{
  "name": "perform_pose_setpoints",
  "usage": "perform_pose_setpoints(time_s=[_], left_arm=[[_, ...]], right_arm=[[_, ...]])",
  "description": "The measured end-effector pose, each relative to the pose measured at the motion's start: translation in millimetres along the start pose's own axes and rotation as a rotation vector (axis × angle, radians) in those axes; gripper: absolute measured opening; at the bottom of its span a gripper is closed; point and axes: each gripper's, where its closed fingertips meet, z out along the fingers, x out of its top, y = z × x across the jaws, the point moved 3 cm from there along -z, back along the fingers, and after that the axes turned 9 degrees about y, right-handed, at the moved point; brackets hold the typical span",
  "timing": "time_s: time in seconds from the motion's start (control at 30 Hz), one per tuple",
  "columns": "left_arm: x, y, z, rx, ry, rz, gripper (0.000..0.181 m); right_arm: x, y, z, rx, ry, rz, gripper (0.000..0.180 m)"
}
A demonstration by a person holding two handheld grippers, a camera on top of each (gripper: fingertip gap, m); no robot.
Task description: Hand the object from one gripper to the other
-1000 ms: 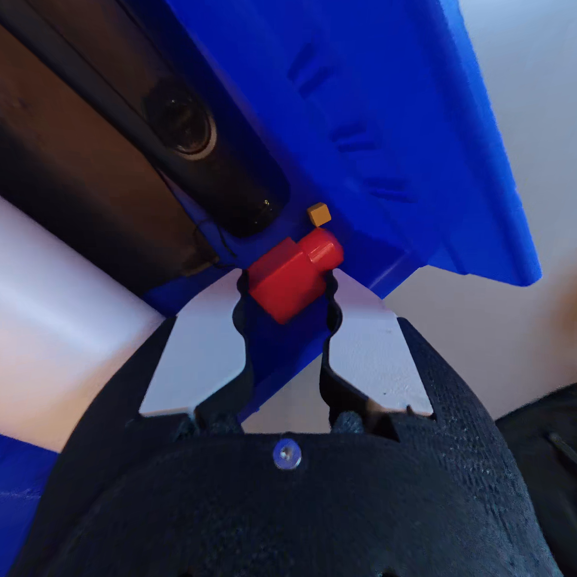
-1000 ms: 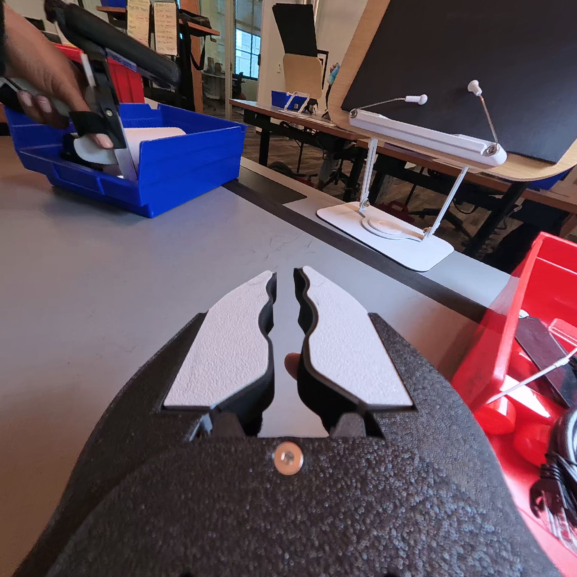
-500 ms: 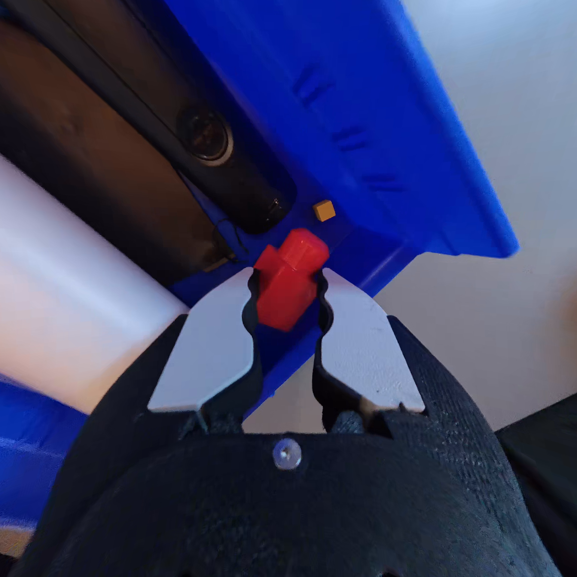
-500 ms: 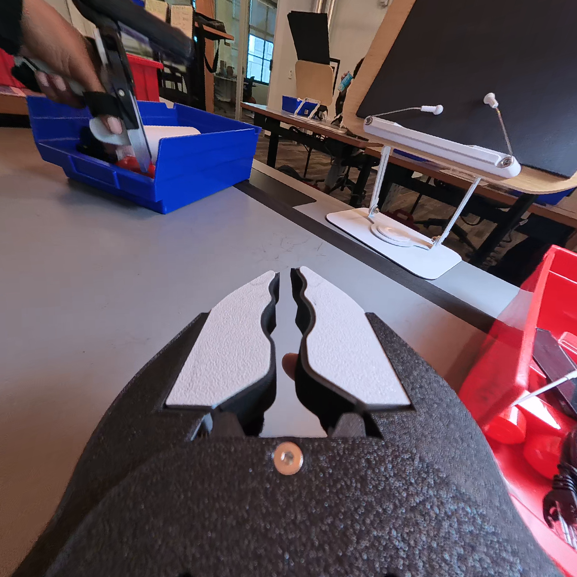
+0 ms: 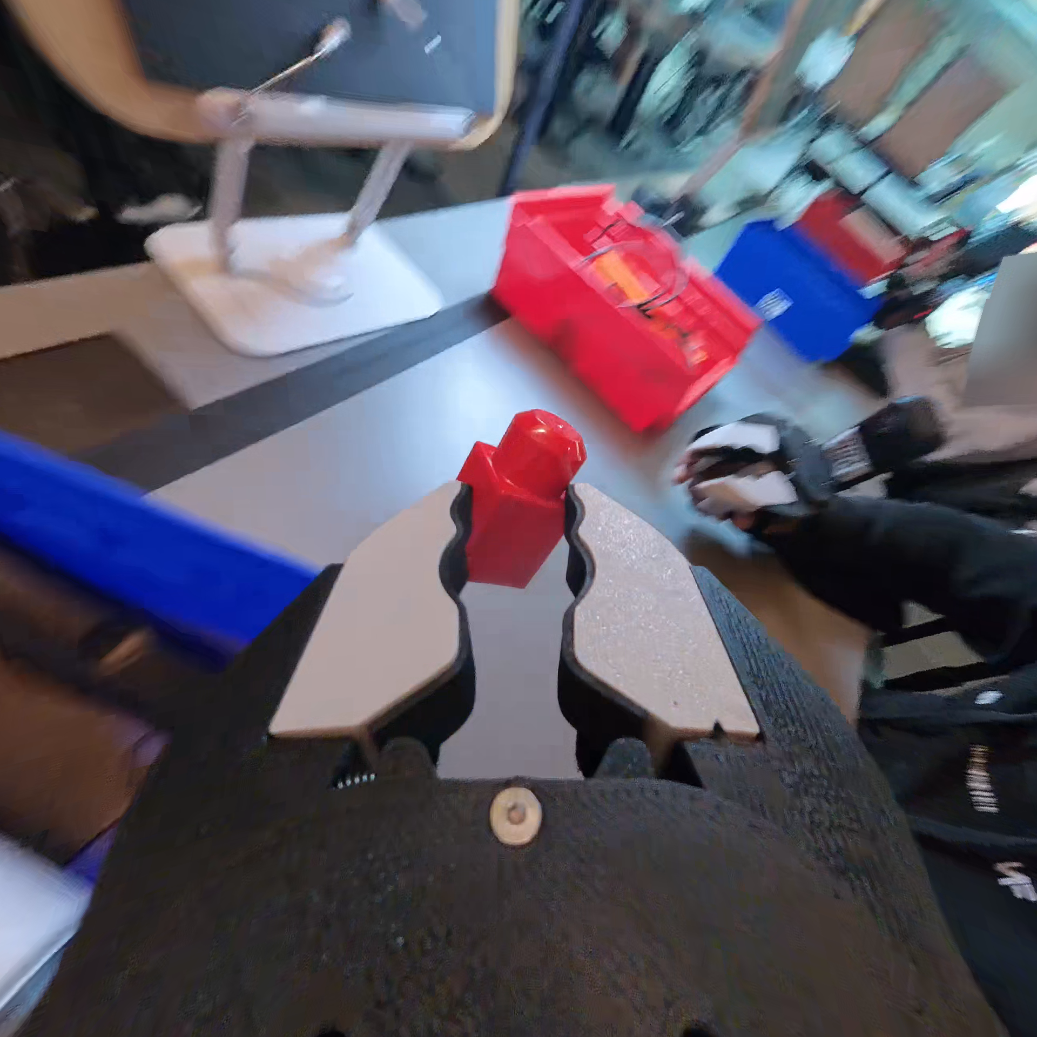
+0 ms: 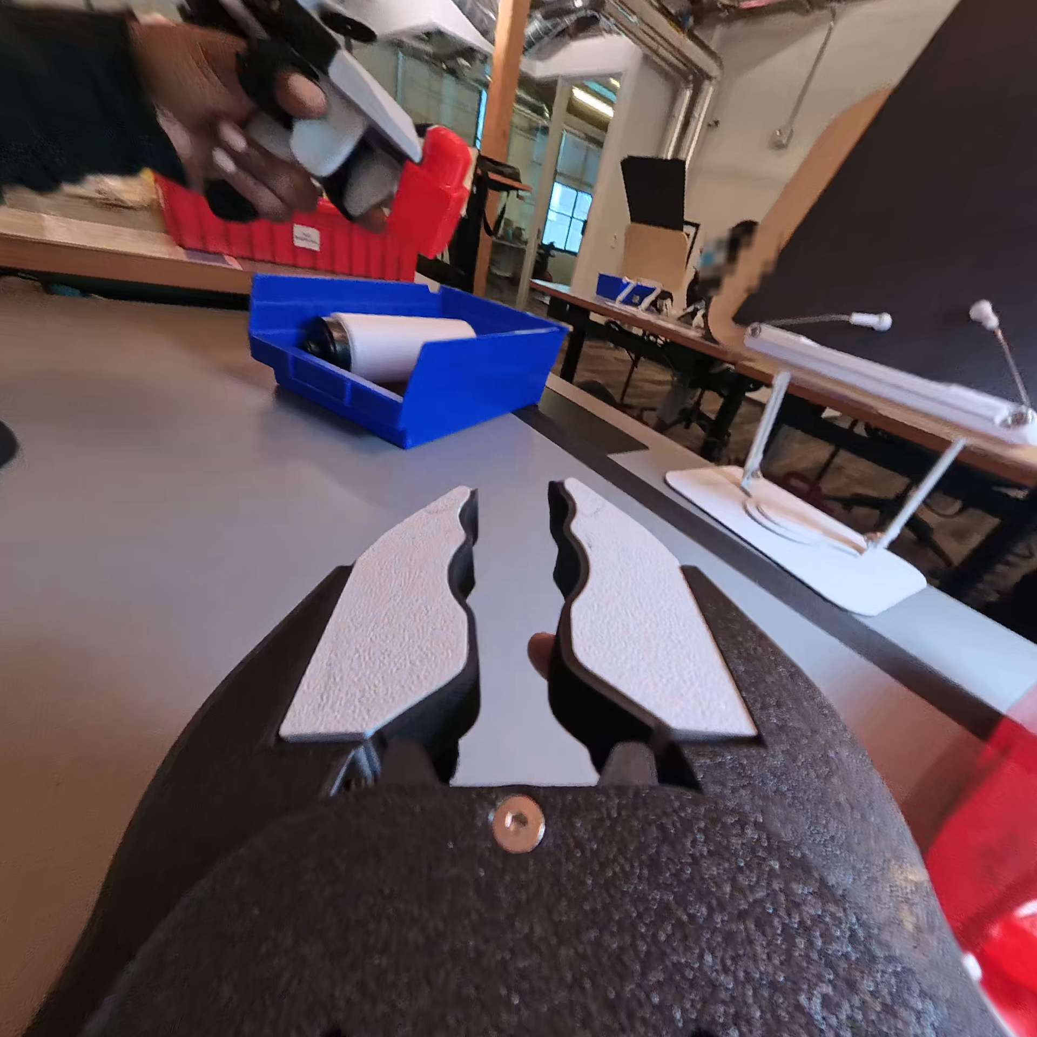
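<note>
A: Grey tabletop (image 6: pixel 168 477) runs through a big workshop room, with more tables far behind. What stands on it?

B: A blue bin (image 6: pixel 466 370) sits on the far side with a white roll (image 6: pixel 404 348) lying inside. A white stand (image 6: pixel 797 522) is on the right, and a red bin (image 5: pixel 623 320) is near the right edge.

A: Where is the red block (image 5: pixel 519 499)?

B: It is in the left gripper (image 5: pixel 513 538). The jaws pinch its square body on two sides, close to their tips, and the round knob sticks out forward beyond them. The block is in the air above the tabletop, outside the blue bin. In the right wrist view it shows high on the left, under the person's hand (image 6: pixel 224 129).

A: And the right gripper (image 6: pixel 513 527)?

B: Its jaws are spread a little and hold nothing. It waits low over the tabletop, well apart from the block.

A: So which step is this?

B: I think the pick-up is finished and the carry toward the other gripper is in hand. The left wrist view is blurred, so the motion seems fast.

A: What does the next move need?

B: The two grippers must come together. I judge that the right jaws should open wider, then close on the free knob or on the exposed part of the body. Only after that grip is firm should the left jaws let go, otherwise the block can fall.
</note>
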Motion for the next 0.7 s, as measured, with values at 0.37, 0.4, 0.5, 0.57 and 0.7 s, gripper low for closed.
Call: perform_pose_setpoints(time_s=[0.37,0.4,0.5,0.57,0.7], left_arm=[[25.9,125.1,79.6,-0.676,0.412,-0.195,0.031],[29.2,131.5,81.3,-0.704,0.434,-0.203,0.031],[33.1,141.7,78.3,-0.763,0.515,-0.255,0.031],[29.6,144.3,77.1,-0.786,0.504,-0.297,0.030],[21.4,145.4,75.1,-0.769,0.456,-0.289,0.029]], right_arm=[[118.5,7.6,56.1,-0.155,0.187,-0.092,0.056],[128.3,10.6,59.8,-0.180,0.202,-0.136,0.056],[143.5,7.7,67.6,-0.176,0.223,-0.246,0.051],[149.0,5.7,64.1,-0.206,0.269,-0.346,0.037],[145.8,2.4,57.2,-0.154,0.228,-0.449,0.036]])
